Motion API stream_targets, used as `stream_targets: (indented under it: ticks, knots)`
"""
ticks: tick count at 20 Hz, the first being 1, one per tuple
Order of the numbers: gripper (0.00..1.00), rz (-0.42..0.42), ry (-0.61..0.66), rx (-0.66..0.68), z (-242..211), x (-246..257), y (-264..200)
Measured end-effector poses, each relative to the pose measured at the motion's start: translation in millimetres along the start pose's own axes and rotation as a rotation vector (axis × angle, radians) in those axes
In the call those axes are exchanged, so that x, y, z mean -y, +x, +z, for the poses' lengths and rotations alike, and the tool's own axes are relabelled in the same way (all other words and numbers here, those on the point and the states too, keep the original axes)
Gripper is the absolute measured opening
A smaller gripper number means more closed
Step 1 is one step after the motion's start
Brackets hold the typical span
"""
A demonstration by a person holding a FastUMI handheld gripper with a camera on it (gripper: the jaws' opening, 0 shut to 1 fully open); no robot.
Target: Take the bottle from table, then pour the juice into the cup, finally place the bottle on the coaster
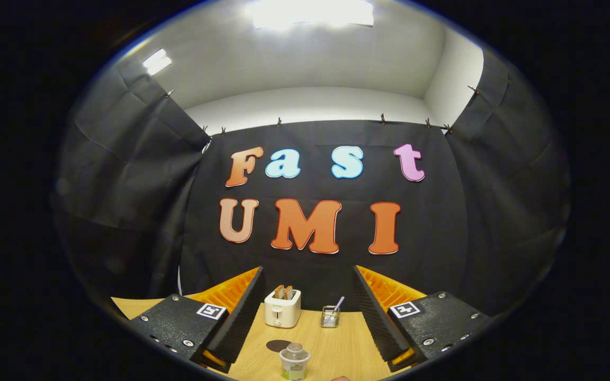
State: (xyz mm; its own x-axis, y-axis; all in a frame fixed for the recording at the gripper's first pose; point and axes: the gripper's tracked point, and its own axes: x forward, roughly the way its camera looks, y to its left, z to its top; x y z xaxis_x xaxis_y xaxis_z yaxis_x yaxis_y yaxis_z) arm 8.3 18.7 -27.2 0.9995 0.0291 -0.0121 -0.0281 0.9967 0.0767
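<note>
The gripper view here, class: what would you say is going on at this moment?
A person's hand-held tool hangs above a wooden table, its fingers spread wide and holding nothing. Between and just ahead of them stands a small clear cup with a dark round coaster just behind it. Farther back sit a white toaster with bread in it and a small wire holder. Nothing has been grasped yet.

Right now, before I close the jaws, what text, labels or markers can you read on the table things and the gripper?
Bottle label: too blurred to read.
Toaster front mark: too small to read.
Gripper, jaws open with the bottle between them: two square coded markers, no words.
</note>
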Motion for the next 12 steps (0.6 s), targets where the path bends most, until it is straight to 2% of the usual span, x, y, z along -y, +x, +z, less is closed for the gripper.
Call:
stream_targets:
  ticks: [6,9,12]
  knots:
    - [0.97,-0.003,-0.009,-0.111,-75,-5,1]
    - [0.97,0.039,0.055,-0.182,-112,-15,1]
    - [0.97,0.029,0.088,-0.227,-149,-8,5]
